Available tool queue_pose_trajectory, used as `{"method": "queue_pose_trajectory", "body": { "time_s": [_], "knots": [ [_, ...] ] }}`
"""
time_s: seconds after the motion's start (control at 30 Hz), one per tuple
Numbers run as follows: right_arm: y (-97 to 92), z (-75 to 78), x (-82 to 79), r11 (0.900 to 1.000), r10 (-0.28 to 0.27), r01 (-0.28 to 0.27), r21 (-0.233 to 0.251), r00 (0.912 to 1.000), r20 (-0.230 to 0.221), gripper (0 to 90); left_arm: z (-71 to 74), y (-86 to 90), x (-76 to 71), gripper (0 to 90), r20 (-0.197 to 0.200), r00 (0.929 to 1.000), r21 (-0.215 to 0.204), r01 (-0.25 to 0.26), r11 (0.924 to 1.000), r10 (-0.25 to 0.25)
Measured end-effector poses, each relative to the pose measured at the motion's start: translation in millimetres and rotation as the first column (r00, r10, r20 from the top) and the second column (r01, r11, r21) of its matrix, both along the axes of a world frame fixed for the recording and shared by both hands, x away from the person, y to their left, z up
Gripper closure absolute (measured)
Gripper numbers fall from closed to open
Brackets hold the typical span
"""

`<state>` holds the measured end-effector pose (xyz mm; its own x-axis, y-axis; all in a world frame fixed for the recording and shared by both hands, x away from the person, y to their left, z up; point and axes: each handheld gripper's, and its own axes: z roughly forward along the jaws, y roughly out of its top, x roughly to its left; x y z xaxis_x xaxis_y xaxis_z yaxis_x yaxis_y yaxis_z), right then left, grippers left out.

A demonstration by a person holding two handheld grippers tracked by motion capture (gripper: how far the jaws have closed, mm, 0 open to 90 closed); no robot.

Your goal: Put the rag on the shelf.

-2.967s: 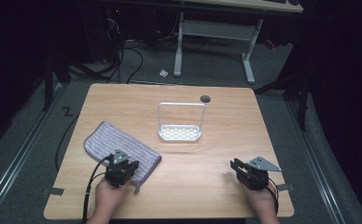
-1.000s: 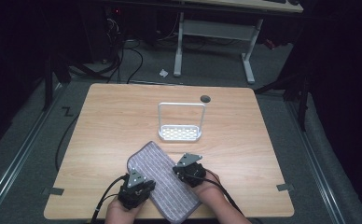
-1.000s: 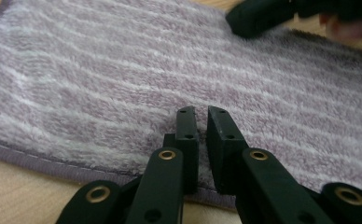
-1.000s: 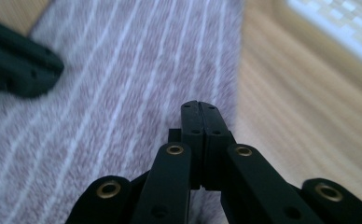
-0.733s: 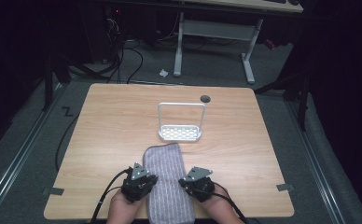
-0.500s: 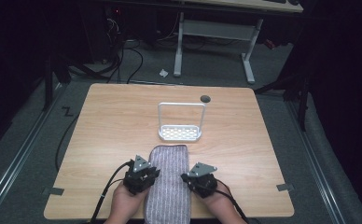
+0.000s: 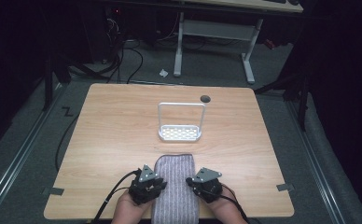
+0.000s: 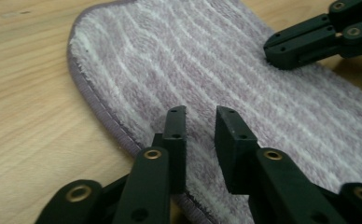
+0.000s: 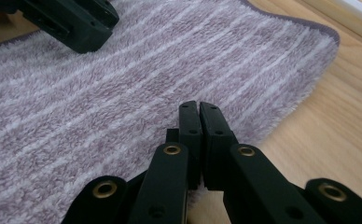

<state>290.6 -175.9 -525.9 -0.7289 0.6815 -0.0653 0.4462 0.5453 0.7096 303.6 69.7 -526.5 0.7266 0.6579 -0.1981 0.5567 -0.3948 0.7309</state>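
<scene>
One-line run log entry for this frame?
towel: flat, near table edge | left hand-held gripper: open over left hem | right hand-held gripper: shut at right hem | rack: untouched

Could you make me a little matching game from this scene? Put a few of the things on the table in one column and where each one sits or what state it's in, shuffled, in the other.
Things:
1. towel
2. white rack
3. left gripper
4. right gripper

States:
A. jaws a little apart, over the cloth's edge
B. stands upright mid-table
C. lies flat at the near edge, between the hands
D. jaws closed at the cloth's edge

Pairs: 1-C, 2-B, 3-A, 4-D
</scene>
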Motion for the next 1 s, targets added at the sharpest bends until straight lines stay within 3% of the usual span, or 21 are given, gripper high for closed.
{"method": "queue_pose_trajectory", "body": {
  "time_s": [0.07, 0.13, 0.2, 0.23, 0.37, 0.43, 0.5, 0.6, 0.67, 0.77, 0.9, 1.0],
  "knots": [
    [-1.8, -0.3, -0.6, 1.0000, -0.005, 0.005, 0.007, 1.0000, -0.004, 88.2, 1.8, 2.3, 2.7, 67.7, 0.004, 0.9998, -0.007, -0.018, 0.9998, 0.018],
    [-2.5, -1.0, 0.8, 0.9998, -0.003, 0.003, 0.018, 1.0000, -0.007, 88.2, 7.2, 10.0, 20.7, 63.3, 0.015, 0.9944, -0.043, -0.104, 0.9936, 0.105],
    [-1.8, -1.1, 0.8, 0.9999, 0.000, 0.000, 0.013, 1.0000, -0.001, 88.1, 8.2, 11.4, 28.2, 59.1, 0.023, 0.9917, -0.044, -0.125, 0.9912, 0.126],
    [-1.8, -1.3, 1.0, 0.9999, 0.004, -0.004, 0.012, 1.0000, 0.005, 87.9, 7.9, 9.9, 42.1, 56.2, 0.034, 0.9866, -0.043, -0.158, 0.9865, 0.159],
    [-3.5, -1.7, 1.7, 0.9998, 0.006, -0.006, 0.020, 1.0000, 0.001, 87.6, 3.7, 2.2, 60.1, 53.2, 0.031, 0.9848, -0.044, -0.170, 0.9845, 0.171],
    [-3.4, -1.8, 1.4, 0.9998, 0.004, -0.004, 0.020, 1.0000, 0.001, 87.6, -0.6, -2.8, 63.2, 54.5, 0.043, 0.9843, -0.026, -0.170, 0.9851, 0.171],
    [-3.4, -2.1, 1.2, 0.9998, 0.008, -0.009, 0.018, 0.9999, 0.009, 87.4, -5.6, -5.3, 64.8, 56.1, 0.029, 0.9834, -0.005, -0.179, 0.9839, 0.179],
    [-3.8, -1.9, 1.2, 0.9998, 0.004, -0.004, 0.019, 1.0000, 0.007, 87.0, -8.7, -5.6, 62.3, 60.6, 0.052, 0.9832, -0.024, -0.174, 0.9845, 0.175],
    [-5.5, -1.5, 1.6, 0.9996, -0.005, 0.005, 0.027, 1.0000, -0.002, 85.4, -9.3, -4.8, 62.2, 66.0, 0.020, 0.9836, -0.051, -0.178, 0.9826, 0.179],
    [-7.3, 1.1, 2.7, 0.9980, -0.022, 0.024, 0.058, 0.9994, -0.028, 79.4, -9.8, -3.7, 63.1, 73.3, 0.003, 0.9833, -0.059, -0.181, 0.9816, 0.182],
    [-5.8, 12.3, 13.5, 0.9890, -0.094, 0.094, 0.115, 0.9955, 0.001, 70.5, -11.0, -0.7, 65.8, 78.0, -0.029, 0.9821, -0.090, -0.188, 0.9780, 0.186],
    [-1.9, 18.6, 32.4, 0.9757, -0.182, 0.180, 0.125, 0.9833, 0.008, 63.8, -10.9, -0.7, 65.6, 78.1, -0.029, 0.9821, -0.090, -0.188, 0.9781, 0.186]
  ]
}}
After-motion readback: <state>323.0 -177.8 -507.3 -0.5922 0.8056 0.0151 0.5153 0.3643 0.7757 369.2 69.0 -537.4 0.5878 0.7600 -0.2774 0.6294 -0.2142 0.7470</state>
